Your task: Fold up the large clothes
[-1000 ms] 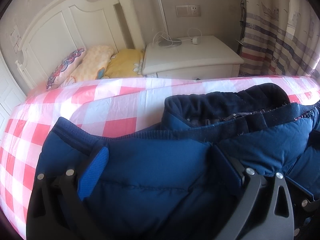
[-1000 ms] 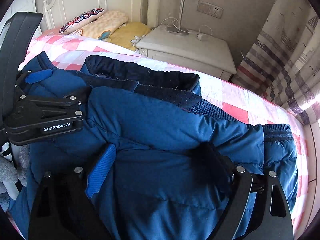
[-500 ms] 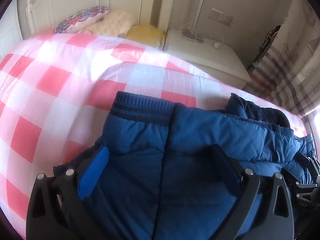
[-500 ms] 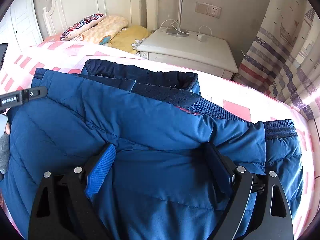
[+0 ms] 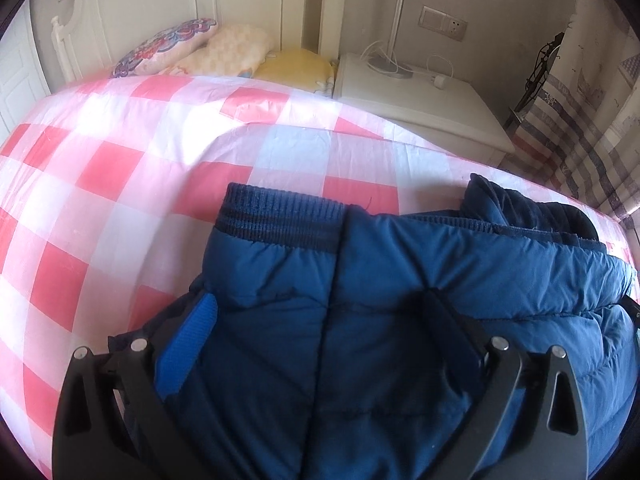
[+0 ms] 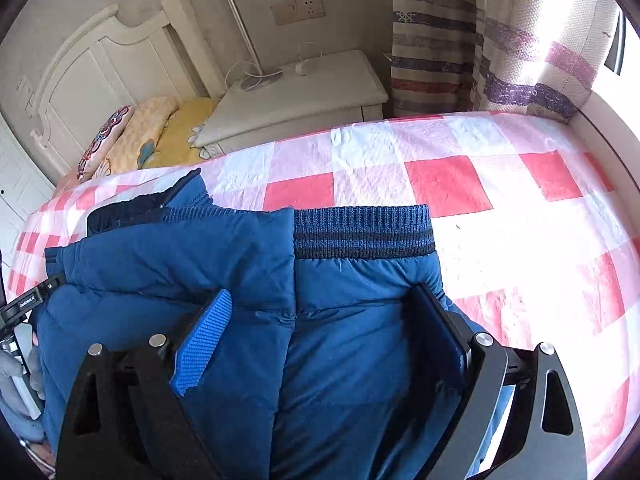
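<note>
Left wrist view: the left gripper (image 5: 320,340) stood over the blue jacket (image 5: 400,300) with its jaws spread wide. Padded cloth lay between them, but I could not tell whether the pads pressed on it or only straddled it. The jacket lay on the checked bedspread (image 5: 100,200), bunched toward the right of this view. One ribbed cuff (image 5: 280,220) pointed up the bed, and the dark collar (image 5: 540,208) showed at the far right edge. Pillows (image 5: 224,52) and a nightstand (image 5: 420,100) sat beyond.

Right wrist view: the right gripper (image 6: 320,332) was also wide apart, its jaws having just opened a little further, with the jacket between them; neither pad visibly pinched the cloth, so I read it as released. A ribbed hem or cuff (image 6: 360,232) lay flat ahead, and a folded panel (image 6: 180,260) overlapped it from the left. The tip of the left gripper (image 6: 32,300) showed at the left edge.

As I judged it, the sides had been brought in and the jacket was narrowed, but it remained long; a crosswise fold and some smoothing were left.

Only the right view showed the curtain (image 6: 500,60), the open bedspread (image 6: 520,220) on the far side, and the other tool. Only the left view showed the collar clearly.
</note>
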The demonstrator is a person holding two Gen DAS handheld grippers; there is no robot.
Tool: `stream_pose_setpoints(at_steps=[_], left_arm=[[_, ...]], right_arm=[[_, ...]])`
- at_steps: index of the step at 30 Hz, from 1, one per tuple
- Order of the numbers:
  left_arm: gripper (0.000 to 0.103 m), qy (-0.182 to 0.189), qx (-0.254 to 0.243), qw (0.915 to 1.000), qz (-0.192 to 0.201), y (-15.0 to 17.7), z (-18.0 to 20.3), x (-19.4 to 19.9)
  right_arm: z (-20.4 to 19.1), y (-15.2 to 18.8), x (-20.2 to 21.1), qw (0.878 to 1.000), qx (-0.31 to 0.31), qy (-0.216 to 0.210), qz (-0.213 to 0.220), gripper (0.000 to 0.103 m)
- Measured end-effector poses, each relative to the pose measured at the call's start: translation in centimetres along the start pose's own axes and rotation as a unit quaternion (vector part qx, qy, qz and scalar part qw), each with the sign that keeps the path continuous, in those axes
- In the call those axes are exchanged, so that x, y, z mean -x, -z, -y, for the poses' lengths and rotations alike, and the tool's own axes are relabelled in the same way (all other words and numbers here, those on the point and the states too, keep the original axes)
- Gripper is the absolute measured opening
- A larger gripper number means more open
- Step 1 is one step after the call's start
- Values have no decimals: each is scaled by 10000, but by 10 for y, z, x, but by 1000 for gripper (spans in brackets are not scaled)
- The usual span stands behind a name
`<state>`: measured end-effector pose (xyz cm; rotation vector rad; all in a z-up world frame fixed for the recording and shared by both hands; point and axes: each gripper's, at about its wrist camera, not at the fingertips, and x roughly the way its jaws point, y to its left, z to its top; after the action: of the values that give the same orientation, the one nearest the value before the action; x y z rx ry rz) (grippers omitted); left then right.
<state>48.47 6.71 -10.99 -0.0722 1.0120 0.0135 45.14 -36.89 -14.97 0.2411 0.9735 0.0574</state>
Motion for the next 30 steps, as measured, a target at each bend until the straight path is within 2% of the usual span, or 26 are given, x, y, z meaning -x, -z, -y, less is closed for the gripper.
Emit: stream_pose_setpoints(at_steps=[3,7,9,10,11,14,16,19,21,23,25,26,27,28,30], left_arm=[[102,7,4,10000,11,0,0,0],[101,93,63,9999,7,-1,-3,2],[101,-55,141,9999,-60,-2,-4,8],[95,-204,155,9997,25,0,-2,19],[94,-192,105,9995,227,4,3,35],[95,106,-416,9969,659,27,38,84],[100,96,-903,9917,907,50,70,104],[101,-1,-1461,9864,757,86,107,99],[102,-294,-1654,9828,769,106,120,83],[102,-219,-1589,9835,841,110,116,77],[102,12,-1314,9897,562,105,106,76],[100,-44,-1171,9917,531,103,102,83],[100,-15,-1074,9925,589,103,98,90],[100,170,-1002,9923,712,107,96,102],[101,317,-916,9927,723,117,94,110]], right_arm=[[-7,1,-3,9997,131,181,82,89],[-1,1,7,9998,-66,-58,153,88],[1,5,31,9993,-156,195,275,87],[-6,8,48,9988,-133,256,384,87],[-13,11,65,9986,-7,198,482,87],[-61,34,111,9934,785,-146,828,91],[-100,63,124,9838,1577,-123,848,91],[-133,104,106,9741,2221,-23,426,91],[-138,123,83,9729,2277,205,342,93],[-131,130,76,9723,2277,129,520,93],[-128,125,76,9755,2169,144,337,93],[-130,125,79,9750,2181,292,307,93],[-134,125,85,9739,2192,457,356,93],[-140,127,93,9712,2262,553,505,93],[-148,133,100,9679,2370,517,664,92]])
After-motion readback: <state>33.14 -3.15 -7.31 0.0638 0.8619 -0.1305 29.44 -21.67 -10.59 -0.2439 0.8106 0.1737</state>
